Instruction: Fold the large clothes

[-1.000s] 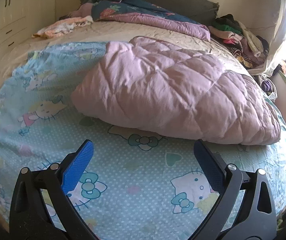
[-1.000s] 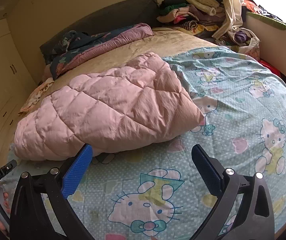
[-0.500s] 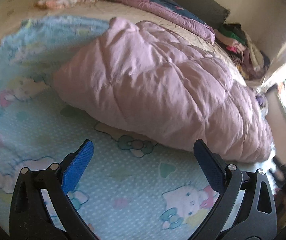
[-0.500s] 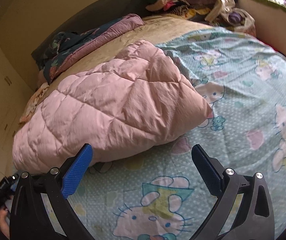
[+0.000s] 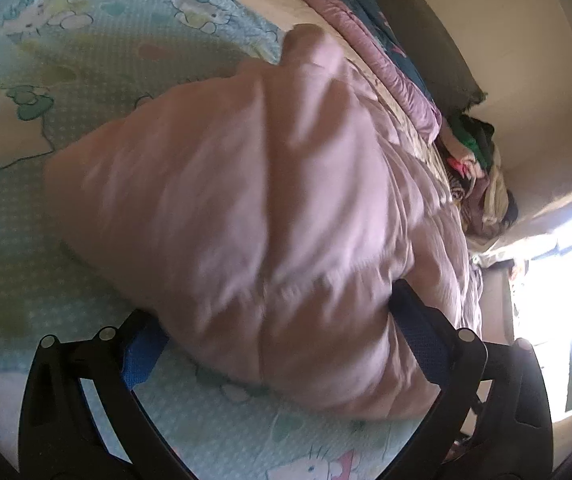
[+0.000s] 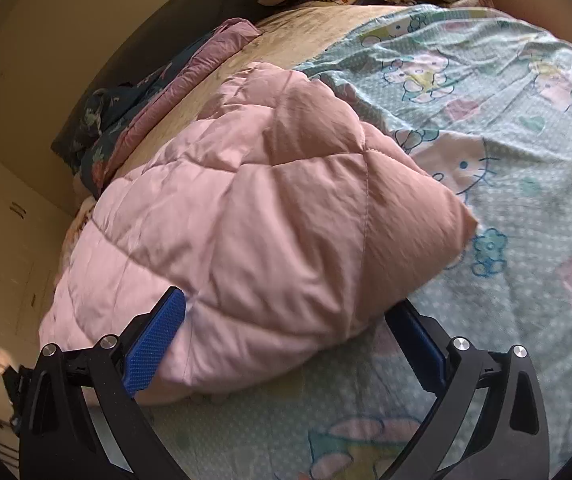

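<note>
Grippers have both closed in on the pink quilted garment (image 6: pixel 254 216) since a second ago, when each hung back over bare sheet with the garment well apart from its fingers. The left gripper (image 5: pixel 282 344) now has its blue pads spread wide with the garment's near edge bulging between them; the right gripper (image 6: pixel 286 336) stands likewise wide, one pad touching the padded fabric, the other just beside its underside. Neither has clamped. The garment lies bunched in the middle of the cartoon-print sheet (image 6: pixel 526 200), its far end toward the dark headboard (image 6: pixel 190 24). The left view is blurred, which suggests motion. Judgement: approach is complete and the grasp of the near edge is the step in hand; folding proper has not begun.
</note>
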